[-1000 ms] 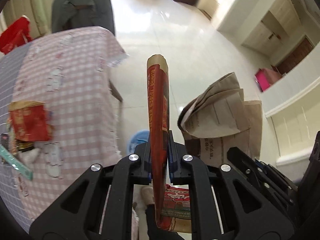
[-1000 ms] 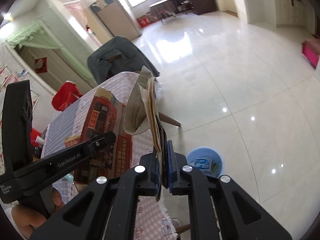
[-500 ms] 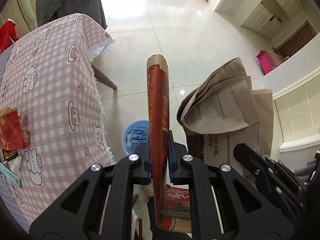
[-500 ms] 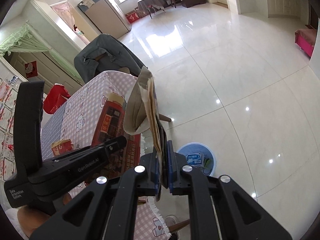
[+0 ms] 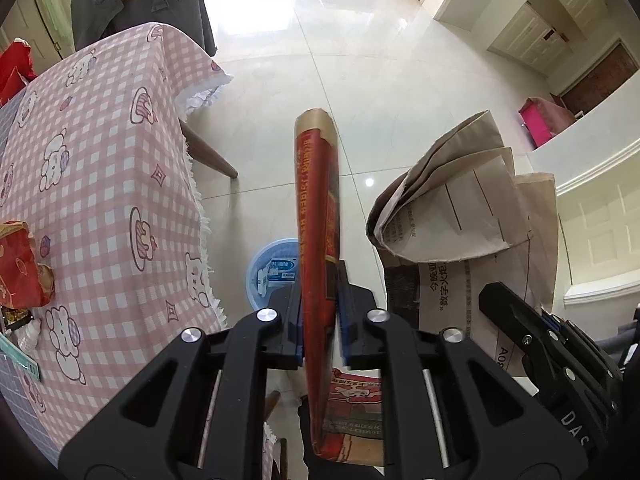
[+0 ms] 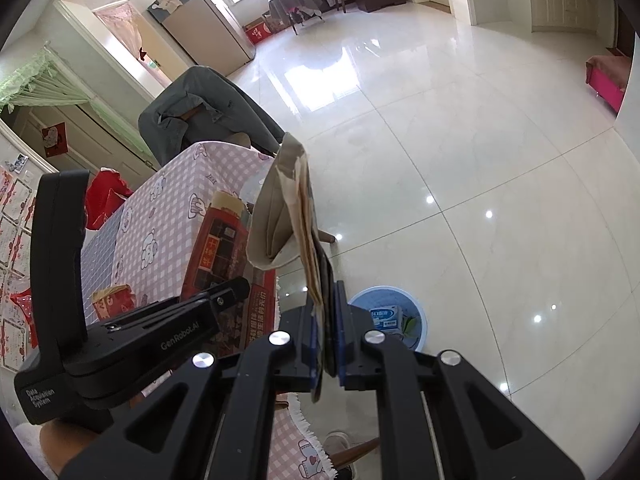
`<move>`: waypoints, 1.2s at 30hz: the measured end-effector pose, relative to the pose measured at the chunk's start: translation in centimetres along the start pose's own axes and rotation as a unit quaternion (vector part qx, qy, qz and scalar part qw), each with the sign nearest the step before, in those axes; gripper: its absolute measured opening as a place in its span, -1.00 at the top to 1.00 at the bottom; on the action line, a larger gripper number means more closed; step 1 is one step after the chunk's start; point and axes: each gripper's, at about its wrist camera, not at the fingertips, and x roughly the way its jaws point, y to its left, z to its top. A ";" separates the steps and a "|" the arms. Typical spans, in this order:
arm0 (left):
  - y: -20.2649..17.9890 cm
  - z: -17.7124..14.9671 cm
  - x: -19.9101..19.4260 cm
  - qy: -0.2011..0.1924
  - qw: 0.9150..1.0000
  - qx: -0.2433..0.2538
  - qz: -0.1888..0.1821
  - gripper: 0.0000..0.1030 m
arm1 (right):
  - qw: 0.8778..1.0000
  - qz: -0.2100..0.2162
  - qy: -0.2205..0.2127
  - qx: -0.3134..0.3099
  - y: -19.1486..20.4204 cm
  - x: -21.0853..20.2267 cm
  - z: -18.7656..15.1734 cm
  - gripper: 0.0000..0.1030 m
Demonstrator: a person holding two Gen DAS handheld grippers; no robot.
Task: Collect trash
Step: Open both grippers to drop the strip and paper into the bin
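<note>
A flat red printed paper bag (image 5: 316,208) stands edge-on between the jaws of my left gripper (image 5: 322,320). The jaws are opening, and a thin gap shows at the right pad. My right gripper (image 6: 326,340) is shut on a folded brown paper bag (image 6: 288,216), which hangs just right of the red one (image 5: 460,208). Below both, on the floor, stands a blue bin (image 5: 252,280) holding a blue-and-white packet. In the right wrist view the bin (image 6: 422,320) sits just past my fingers, with the left gripper (image 6: 224,296) and red bag (image 6: 220,252) to the left.
A table with a pink checked cloth (image 5: 100,160) fills the left, its edge and wooden leg (image 5: 208,156) close to the bin. A red snack bag (image 5: 18,268) and a small bottle (image 5: 30,334) lie on it. A chair draped with a grey jacket (image 5: 140,4) stands behind.
Both grippers have sunk and swung off the table edge over the floor beside the bin. The left jaws have parted slightly around the red bag, which has kept its place.
</note>
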 end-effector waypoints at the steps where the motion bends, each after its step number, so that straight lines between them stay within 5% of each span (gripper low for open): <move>1: 0.0 0.1 0.1 0.003 1.000 0.000 0.001 0.50 | 1.000 0.000 0.000 0.001 0.0 0.0 0.0 0.85; 4: 0.3 0.3 0.1 -0.004 1.000 0.002 0.009 -0.16 | 1.000 -0.001 0.001 0.002 0.0 0.1 0.0 0.85; 24: 2.4 0.3 -1.5 -0.015 1.000 -0.017 0.016 -0.16 | 1.000 0.002 0.000 -0.010 0.2 0.1 0.3 0.84; 36: 2.9 0.0 -3.2 -0.028 0.999 -0.026 0.016 -0.16 | 0.999 -0.002 -0.018 -0.028 1.7 -1.0 0.6 0.33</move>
